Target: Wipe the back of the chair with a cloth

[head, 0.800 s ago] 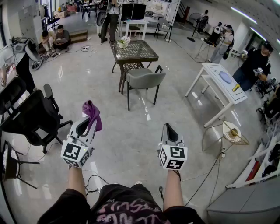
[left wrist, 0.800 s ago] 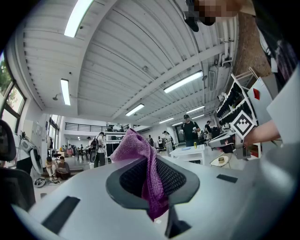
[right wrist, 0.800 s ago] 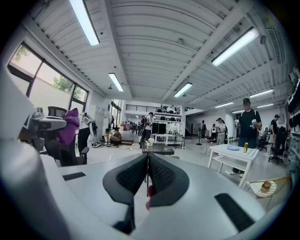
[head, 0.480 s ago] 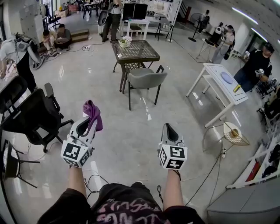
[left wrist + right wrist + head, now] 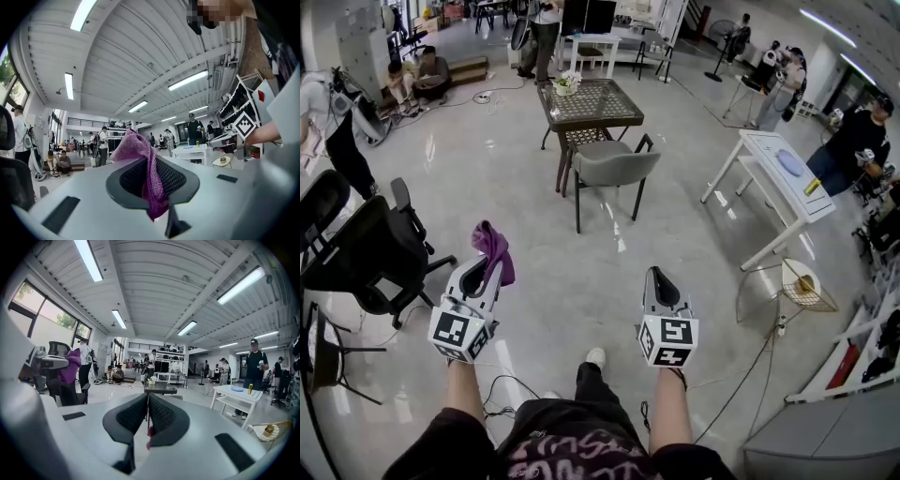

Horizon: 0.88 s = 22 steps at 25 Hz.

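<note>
While it is pinched between the left gripper's (image 5: 486, 270) jaws, the purple cloth (image 5: 494, 249) lies lengthwise along them, its bunched end sticking out past the tips. The grey chair (image 5: 614, 169) stands well ahead, back toward the person, at the near edge of a lattice table (image 5: 591, 105). The right gripper's (image 5: 661, 284) jaws are closed together, holding nothing.

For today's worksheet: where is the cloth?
The cloth sits lower left in the head view, pinched by the left gripper, right of the black office chair.
</note>
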{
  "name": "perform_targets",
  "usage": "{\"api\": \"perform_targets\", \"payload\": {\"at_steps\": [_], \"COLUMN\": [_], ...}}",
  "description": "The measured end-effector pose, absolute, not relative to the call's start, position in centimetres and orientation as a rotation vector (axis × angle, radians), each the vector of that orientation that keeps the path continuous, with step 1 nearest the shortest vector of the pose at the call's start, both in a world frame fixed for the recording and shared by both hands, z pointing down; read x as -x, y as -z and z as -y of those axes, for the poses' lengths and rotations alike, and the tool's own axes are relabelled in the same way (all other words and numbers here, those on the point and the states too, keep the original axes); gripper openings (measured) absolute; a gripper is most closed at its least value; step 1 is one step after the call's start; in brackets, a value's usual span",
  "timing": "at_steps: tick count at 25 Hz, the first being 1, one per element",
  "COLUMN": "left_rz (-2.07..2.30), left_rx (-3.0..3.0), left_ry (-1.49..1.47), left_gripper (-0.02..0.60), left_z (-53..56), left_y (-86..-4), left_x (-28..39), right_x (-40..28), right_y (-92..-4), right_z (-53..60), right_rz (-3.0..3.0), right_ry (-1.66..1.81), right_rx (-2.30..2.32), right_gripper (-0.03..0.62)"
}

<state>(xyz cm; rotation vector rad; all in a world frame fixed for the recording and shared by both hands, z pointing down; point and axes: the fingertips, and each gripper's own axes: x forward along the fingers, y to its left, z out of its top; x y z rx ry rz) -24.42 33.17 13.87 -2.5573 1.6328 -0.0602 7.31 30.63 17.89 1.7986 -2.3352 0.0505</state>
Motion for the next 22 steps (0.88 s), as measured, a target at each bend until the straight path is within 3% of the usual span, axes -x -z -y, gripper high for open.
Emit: {"api": "perform_targets", "payload": {"at_steps": [22], "left_rz": [-1.734], "left_rx": [2.540], "left_ry": [0.247], "left_gripper": [0.067], "left_z": [-9.1], "left_y": [-17.7], "left_x": [18.4], "right_x": [-13.4], "right_y": [-22.5], "right_z": [-4.2], "right_rz": [2.380], "right_ry": [-0.187], "right_rx": [-1.713], "right_gripper": [0.028]}}
